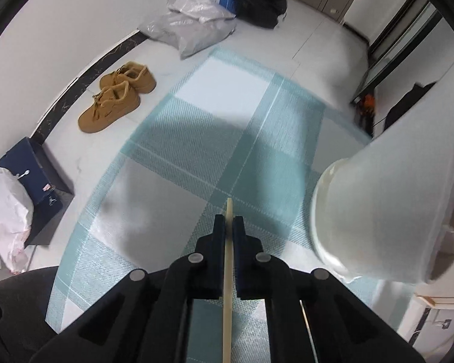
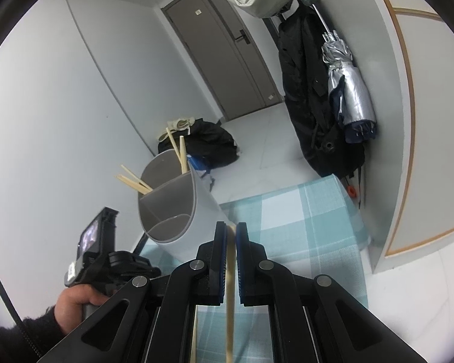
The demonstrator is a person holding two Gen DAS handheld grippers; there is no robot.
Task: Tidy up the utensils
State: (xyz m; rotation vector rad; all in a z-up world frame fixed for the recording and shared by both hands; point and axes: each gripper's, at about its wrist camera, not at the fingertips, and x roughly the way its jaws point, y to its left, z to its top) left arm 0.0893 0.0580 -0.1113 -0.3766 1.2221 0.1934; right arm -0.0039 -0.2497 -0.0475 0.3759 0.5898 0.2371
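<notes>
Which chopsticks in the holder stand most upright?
The pair in the far compartment of the grey holder, rising steeply above its rim. The other pair, in the middle compartment, leans low out over the left rim.

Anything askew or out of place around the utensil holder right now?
Yes: the white utensil holder is tilted, leaning left instead of standing upright on the checked cloth. Chopsticks splay from its back compartments; the front one looks empty.
</notes>
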